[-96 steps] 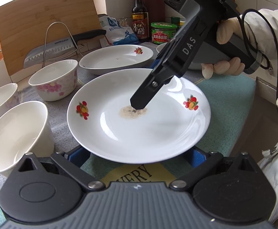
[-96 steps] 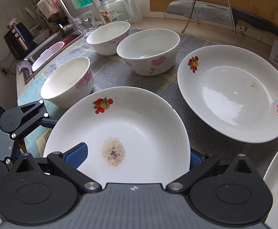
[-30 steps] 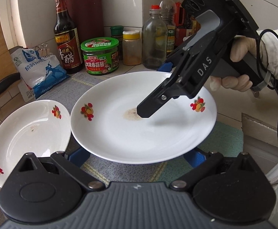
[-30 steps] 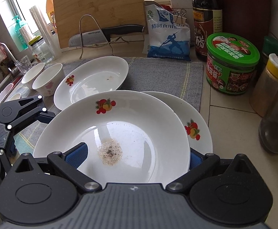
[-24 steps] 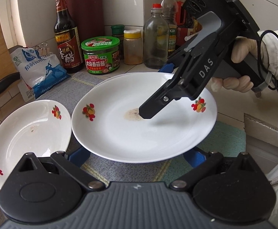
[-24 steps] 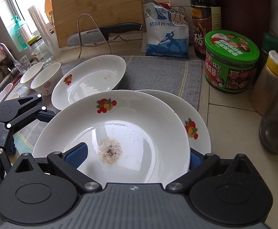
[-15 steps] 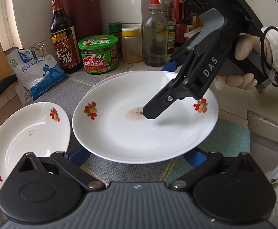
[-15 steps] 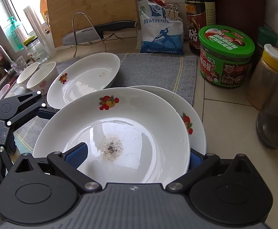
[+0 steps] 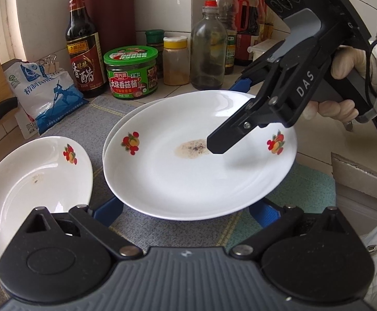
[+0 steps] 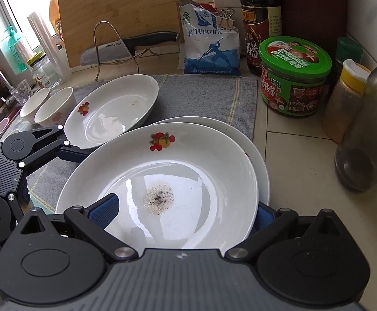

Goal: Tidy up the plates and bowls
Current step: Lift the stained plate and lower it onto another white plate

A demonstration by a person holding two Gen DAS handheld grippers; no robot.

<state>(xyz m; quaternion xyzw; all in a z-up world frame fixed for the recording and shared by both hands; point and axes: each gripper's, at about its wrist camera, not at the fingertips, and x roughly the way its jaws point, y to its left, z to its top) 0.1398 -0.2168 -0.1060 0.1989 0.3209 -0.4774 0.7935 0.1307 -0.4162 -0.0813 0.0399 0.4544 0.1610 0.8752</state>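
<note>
Left wrist view looks across a kitchen tabletop (image 9: 315, 140) at a white plate (image 9: 198, 155) with fruit prints and a speckled stain at its middle. This plate sits on top of a second plate (image 10: 262, 160), whose rim shows just beyond it, so a stack seems to be forming at the right end of a grey mat (image 10: 204, 90). The right gripper (image 9: 215, 146), held by a gloved hand (image 9: 343, 85), reaches in from the right with one finger over the plate's inner face and the other under the rim, apparently clenched on the plate's edge. The left gripper (image 9: 185, 210) faces the plate's near rim with its blue fingers (image 9: 108, 210) spread wide to either side, released and holding nothing, probably standing by to steady the plate. Right wrist view shows a third plate (image 10: 113, 108) alone on the mat to the left, with two bowls (image 10: 53, 106) beyond it near the sink. Sauce jars and bottles stand close behind the stack, so the plate is best set down without sliding it backward. The third plate and the bowls are not yet stacked.
</note>
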